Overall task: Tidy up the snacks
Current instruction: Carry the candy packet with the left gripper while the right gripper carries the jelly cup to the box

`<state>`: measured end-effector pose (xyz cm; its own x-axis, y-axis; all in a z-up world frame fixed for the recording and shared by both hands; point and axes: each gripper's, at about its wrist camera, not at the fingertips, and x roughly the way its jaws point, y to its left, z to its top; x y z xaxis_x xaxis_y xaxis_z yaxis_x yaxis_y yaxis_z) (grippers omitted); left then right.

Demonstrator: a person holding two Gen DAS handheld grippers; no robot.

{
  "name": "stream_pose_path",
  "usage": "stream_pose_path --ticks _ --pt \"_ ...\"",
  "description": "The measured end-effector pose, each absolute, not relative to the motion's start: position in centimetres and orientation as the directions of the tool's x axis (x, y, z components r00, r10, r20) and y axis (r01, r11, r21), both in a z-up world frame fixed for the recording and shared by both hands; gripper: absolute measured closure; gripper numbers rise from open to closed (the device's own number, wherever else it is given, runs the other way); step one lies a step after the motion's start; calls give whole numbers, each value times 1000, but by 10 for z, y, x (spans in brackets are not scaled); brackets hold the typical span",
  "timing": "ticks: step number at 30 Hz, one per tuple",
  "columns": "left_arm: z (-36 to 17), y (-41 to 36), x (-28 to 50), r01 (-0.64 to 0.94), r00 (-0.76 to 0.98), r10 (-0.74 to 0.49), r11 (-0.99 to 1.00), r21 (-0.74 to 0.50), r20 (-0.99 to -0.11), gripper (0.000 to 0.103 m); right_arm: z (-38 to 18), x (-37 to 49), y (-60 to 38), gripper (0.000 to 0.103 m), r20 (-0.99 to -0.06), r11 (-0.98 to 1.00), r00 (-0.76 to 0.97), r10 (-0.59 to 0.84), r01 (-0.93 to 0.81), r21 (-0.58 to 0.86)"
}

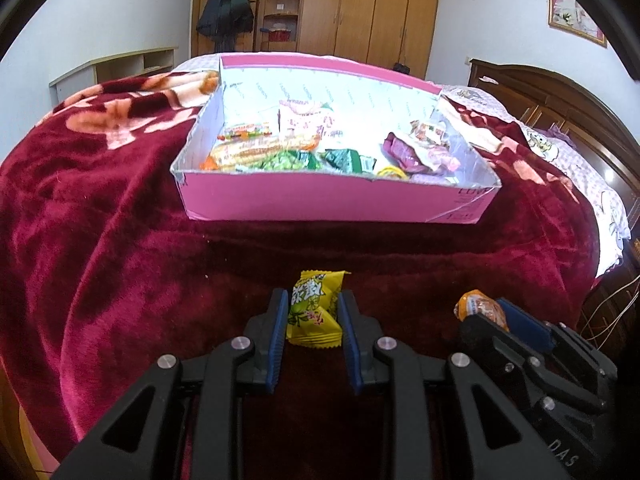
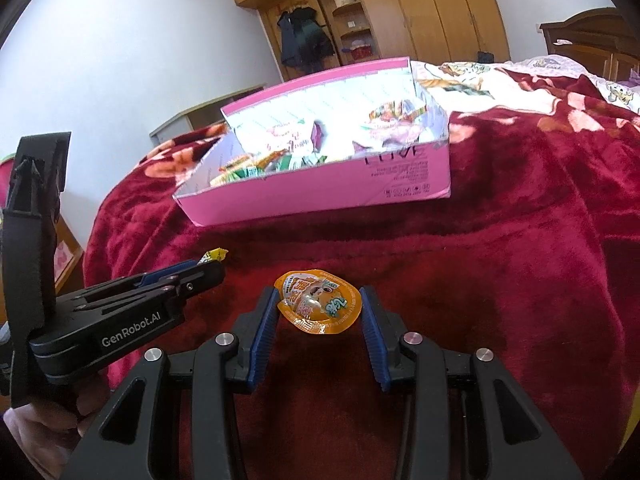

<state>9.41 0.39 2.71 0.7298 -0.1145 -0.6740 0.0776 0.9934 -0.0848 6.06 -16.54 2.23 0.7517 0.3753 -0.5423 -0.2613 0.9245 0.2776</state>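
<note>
Currently the yellow candy packet [image 1: 314, 309] lies on the red blanket [image 1: 120, 240], between my left gripper's [image 1: 314, 312] blue pads, which look closed against its sides. Just beside it, the orange jelly cup [image 2: 319, 306] rests between my right gripper's [image 2: 320, 308] spread fingers, untouched. Beyond both stands the pink box [image 1: 332, 198] holding assorted snacks.

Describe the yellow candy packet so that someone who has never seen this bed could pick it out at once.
Start at the open pink cardboard box of snacks on the dark red plush blanket. On the bare blanket in front of it, between the blue-padded fingers of the left gripper, lies the small yellow crimped candy packet with green print. Its only loose neighbour, the round orange jelly cup, sits at the right gripper.
</note>
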Motion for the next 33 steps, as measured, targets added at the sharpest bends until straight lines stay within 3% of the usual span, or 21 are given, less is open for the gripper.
stream_pose_path --ticks 33 --pt "92 3 139 88 798 -108 994 -63 -593 76 82 94 -166 61 -478 918 784 395 -313 244"
